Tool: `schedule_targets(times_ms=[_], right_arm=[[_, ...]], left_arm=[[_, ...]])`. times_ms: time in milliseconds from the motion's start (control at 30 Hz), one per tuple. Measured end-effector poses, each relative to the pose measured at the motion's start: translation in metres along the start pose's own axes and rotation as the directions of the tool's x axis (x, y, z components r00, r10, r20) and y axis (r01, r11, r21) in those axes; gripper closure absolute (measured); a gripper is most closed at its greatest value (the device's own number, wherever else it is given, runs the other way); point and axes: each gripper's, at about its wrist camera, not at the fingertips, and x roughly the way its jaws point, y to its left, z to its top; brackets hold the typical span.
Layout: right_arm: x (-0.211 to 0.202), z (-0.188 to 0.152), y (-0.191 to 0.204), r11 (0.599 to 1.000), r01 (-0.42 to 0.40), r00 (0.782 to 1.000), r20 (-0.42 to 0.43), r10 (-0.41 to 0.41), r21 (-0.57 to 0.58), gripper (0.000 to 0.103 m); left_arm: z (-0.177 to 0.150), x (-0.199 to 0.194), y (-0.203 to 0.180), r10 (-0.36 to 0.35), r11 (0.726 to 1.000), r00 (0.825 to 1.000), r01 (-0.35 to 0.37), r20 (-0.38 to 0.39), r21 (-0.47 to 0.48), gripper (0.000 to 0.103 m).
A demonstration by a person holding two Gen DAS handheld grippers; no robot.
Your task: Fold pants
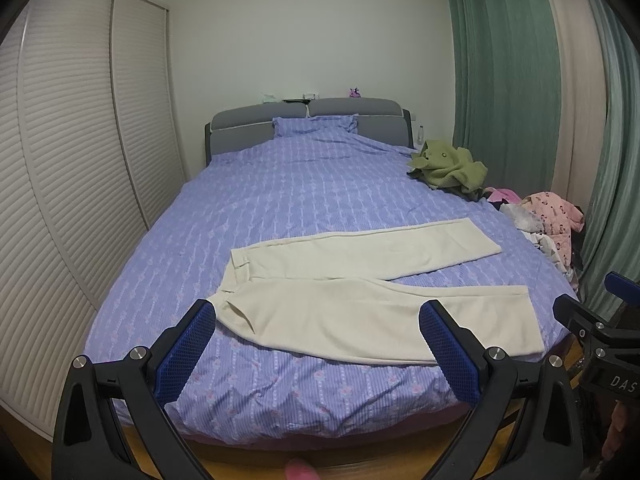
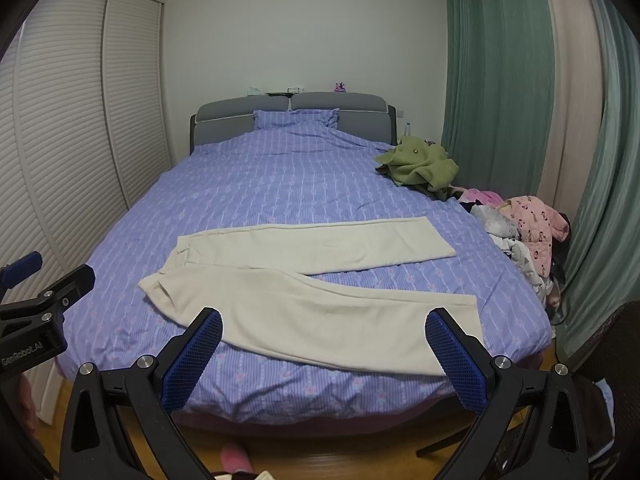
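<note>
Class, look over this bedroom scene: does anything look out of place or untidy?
Yes. Crumpled clothes sit heaped along the bed's right edge: a green garment and a pink jacket. The cream pants lie flat but unfolded, legs splayed apart. Both grippers hover open.

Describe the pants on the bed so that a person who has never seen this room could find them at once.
A large bed with a purple patterned cover fills the room. Near its foot lie the cream fabric pants, spread flat with waistband left and both legs running right. Unlike the crumpled green garment and pink clothes at the right edge, they lie smooth and pale.

Louvred wardrobe doors (image 1: pixel 80 152) left, green curtains (image 1: pixel 504 80) right.
</note>
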Motion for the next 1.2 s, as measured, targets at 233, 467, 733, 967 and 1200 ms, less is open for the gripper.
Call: schedule_targets(times_ms=[233,467,733,967,1200], right_arm=[[-0.001,0.001,-0.001,1.0,-0.001,1.0,0.001,0.001,0.0,0.0],[-0.001,0.001,-0.001,1.0,-0.002,1.0,-0.001,0.002,0.001,0.0],[0.006,0.005,0.0,1.0,-0.009,1.0,-0.013,0.009,-0.003,0.0],[0.018,0.005,0.006,1.0,-0.019,0.999,-0.03,0.018,-0.016,0.0],[0.054,-0.005,0.017,0.999,-0.043,0.995,-0.089,0.044,0.009,0.0]], left_arm=[[0.0,-0.002,-0.001,0.002,1.0,1.0,-0.002,0.009,0.004,0.0],[0.001,-0.002,0.0,-0.002,1.0,1.0,0.002,0.008,0.001,0.0],[0.002,0.001,0.002,0.012,1.0,1.0,-0.012,0.006,0.0,0.0],[0.002,0.011,0.007,0.025,1.0,1.0,-0.025,-0.015,-0.015,0.0],[-0.011,0.04,0.03,0.067,0.997,0.996,-0.07,-0.065,-0.043,0.0]])
